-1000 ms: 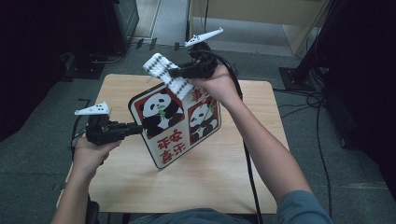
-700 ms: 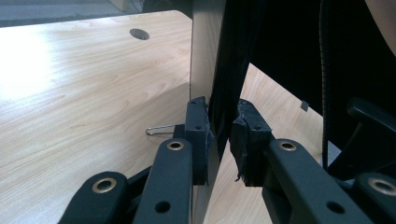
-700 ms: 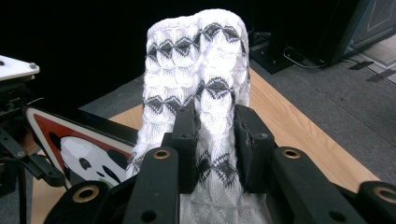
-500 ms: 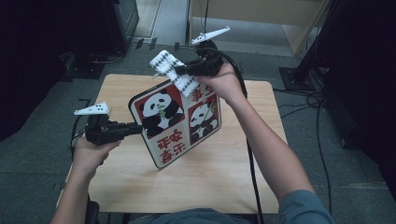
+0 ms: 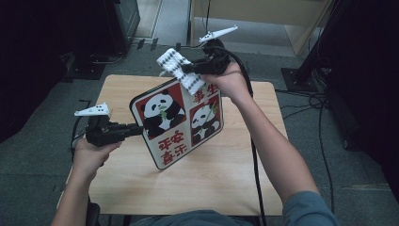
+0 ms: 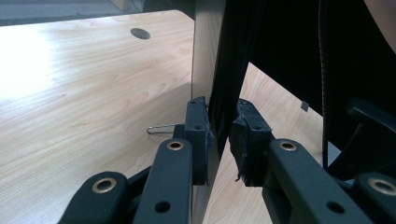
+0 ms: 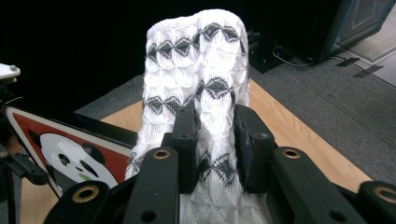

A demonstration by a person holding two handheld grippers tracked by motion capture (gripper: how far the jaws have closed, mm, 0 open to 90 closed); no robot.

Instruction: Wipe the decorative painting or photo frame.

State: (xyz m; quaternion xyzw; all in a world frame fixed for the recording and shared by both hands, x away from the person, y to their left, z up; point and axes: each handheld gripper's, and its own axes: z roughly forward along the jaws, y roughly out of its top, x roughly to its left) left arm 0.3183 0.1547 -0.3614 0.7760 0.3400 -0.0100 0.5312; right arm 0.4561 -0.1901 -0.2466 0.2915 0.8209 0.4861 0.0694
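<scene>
My left gripper (image 5: 136,129) pinches the panda board's (image 5: 179,122) left edge, holding it tilted above the table (image 5: 211,179). Farther back, my right gripper (image 5: 188,70) is clamped on the white patterned cloth (image 5: 181,69) at the board's top edge.

Wooden table (image 5: 221,188): light top, rounded corners, standing on grey carpet. Panda board (image 5: 179,123): flat panel, red fields, two pandas, Chinese characters; held tilted above the table, lower corner near the tabletop. Left gripper (image 5: 136,129): black, white plate on top, jaws clamped on the board's left edge. Right gripper (image 5: 188,69): raised at the board's upper edge, jaws closed on a white patterned cloth (image 5: 181,70) that drapes over the board's top.
</scene>
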